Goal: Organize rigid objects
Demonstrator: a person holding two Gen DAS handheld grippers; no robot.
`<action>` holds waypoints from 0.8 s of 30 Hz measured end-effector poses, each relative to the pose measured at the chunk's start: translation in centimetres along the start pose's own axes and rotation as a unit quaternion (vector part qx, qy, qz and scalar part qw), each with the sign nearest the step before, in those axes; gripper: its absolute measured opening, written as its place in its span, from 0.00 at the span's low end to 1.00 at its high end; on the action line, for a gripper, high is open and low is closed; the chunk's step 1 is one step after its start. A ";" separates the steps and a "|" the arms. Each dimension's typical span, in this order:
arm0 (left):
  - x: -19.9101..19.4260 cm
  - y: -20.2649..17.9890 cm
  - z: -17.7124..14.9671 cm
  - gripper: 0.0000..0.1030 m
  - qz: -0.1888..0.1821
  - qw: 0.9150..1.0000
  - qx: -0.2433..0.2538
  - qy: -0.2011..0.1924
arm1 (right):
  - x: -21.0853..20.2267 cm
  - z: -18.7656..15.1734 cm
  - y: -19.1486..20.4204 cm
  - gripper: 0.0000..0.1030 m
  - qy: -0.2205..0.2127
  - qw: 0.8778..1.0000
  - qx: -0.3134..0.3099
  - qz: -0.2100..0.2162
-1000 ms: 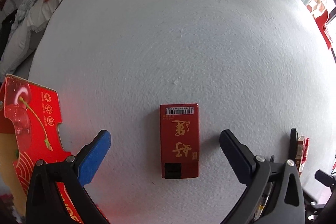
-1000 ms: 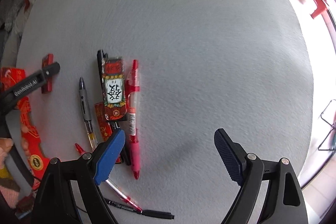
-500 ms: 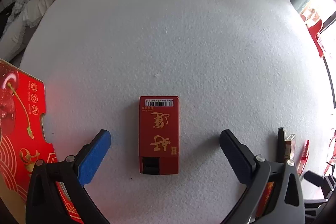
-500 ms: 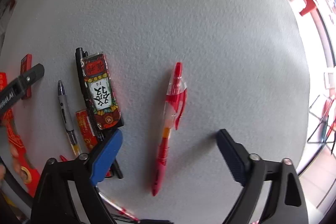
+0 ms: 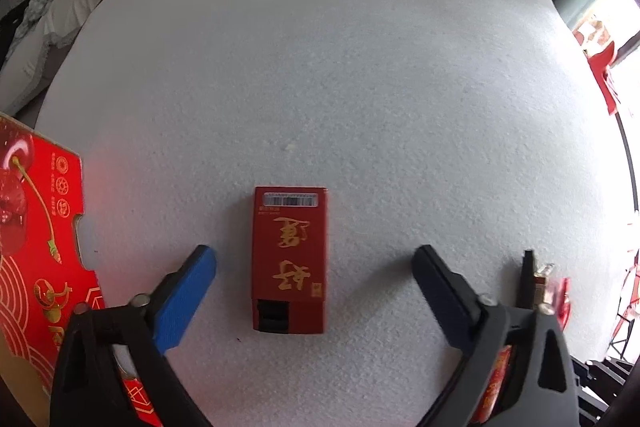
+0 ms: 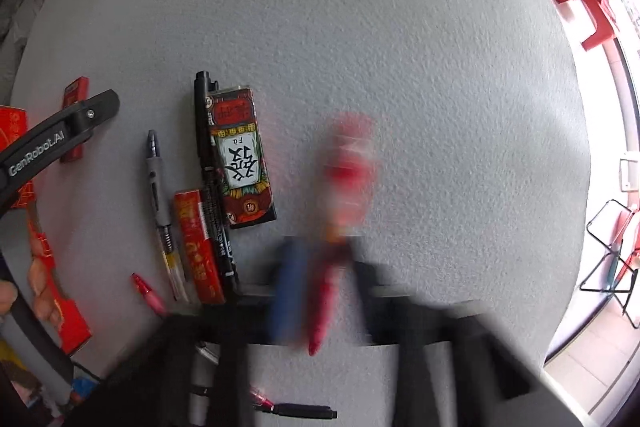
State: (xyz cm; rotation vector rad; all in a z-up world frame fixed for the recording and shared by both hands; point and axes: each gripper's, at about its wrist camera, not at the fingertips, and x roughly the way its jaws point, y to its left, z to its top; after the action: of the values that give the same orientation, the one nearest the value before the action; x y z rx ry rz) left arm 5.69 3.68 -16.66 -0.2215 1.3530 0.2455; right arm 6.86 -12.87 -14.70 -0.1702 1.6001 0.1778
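Right wrist view shows the right gripper (image 6: pixel 320 283) clamped on the red pen (image 6: pixel 340 187) at lower centre, while pens and boxes remain unsorted and the left gripper (image 5: pixel 314 263) gapes around the red box (image 5: pixel 289 259).

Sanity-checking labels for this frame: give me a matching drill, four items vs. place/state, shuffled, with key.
Items:
1. red box with gold script
2. red pen
3. black marker
4. grey pen

States:
A. lies alone on the white mat, left of the marker and boxes
B. between the shut right gripper's blurred jaws
C. flat between the open left gripper's fingers, untouched
D. pressed along the left edge of the patterned card box

Pairs: 1-C, 2-B, 3-D, 4-A
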 end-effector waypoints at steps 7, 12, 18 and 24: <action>-1.4 -1.4 -0.5 0.36 -0.018 0.999 0.050 0.009 | -1.6 -1.6 -1.3 0.11 -0.002 1.000 -0.010 0.020; -3.4 -0.9 -1.8 0.36 -0.029 0.999 0.032 0.013 | -5.3 -3.8 -2.1 0.11 -0.038 0.998 -0.036 0.027; -7.4 -1.7 -3.9 0.36 -0.048 0.998 0.046 -0.006 | -9.2 -6.3 -3.5 0.11 -0.063 0.996 -0.023 0.060; -10.7 -2.2 -6.3 0.36 -0.058 0.996 0.063 -0.008 | -10.4 -6.9 -4.8 0.11 -0.079 0.994 -0.015 0.072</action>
State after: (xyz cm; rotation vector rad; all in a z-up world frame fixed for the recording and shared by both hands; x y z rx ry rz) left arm -1.61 -0.75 -7.41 -0.1911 1.3303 0.0626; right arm 1.53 -19.11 -4.06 -0.0626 1.4531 0.3206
